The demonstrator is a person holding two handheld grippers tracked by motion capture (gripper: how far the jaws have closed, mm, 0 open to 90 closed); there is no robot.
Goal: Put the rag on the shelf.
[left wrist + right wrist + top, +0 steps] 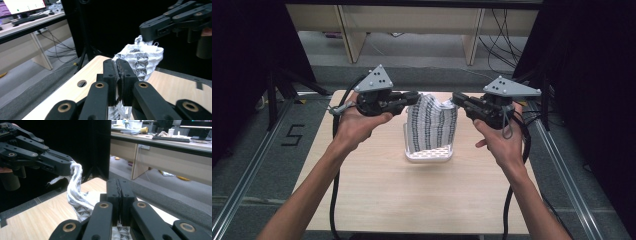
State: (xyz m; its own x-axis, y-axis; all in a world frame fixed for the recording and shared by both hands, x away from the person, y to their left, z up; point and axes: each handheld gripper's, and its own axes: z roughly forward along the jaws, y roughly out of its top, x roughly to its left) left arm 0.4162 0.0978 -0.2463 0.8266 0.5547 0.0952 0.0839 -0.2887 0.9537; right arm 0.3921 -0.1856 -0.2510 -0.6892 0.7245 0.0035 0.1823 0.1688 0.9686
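Forearms entered low; left tongs (412, 97) and right tongs (458, 98) each clamped a top corner of the patterned cloth (432, 127), hanging over the counter (377, 195) centre. Soft, light, limp; corners grip best.

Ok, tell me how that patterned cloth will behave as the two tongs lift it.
Probably floppy: the patterned cloth sags between the left tongs and the right tongs, its lower edge down on the table. Likely light, since pinched corners alone carry it. It bunches into a rope at the pinch, so expect folds, not a flat sheet.
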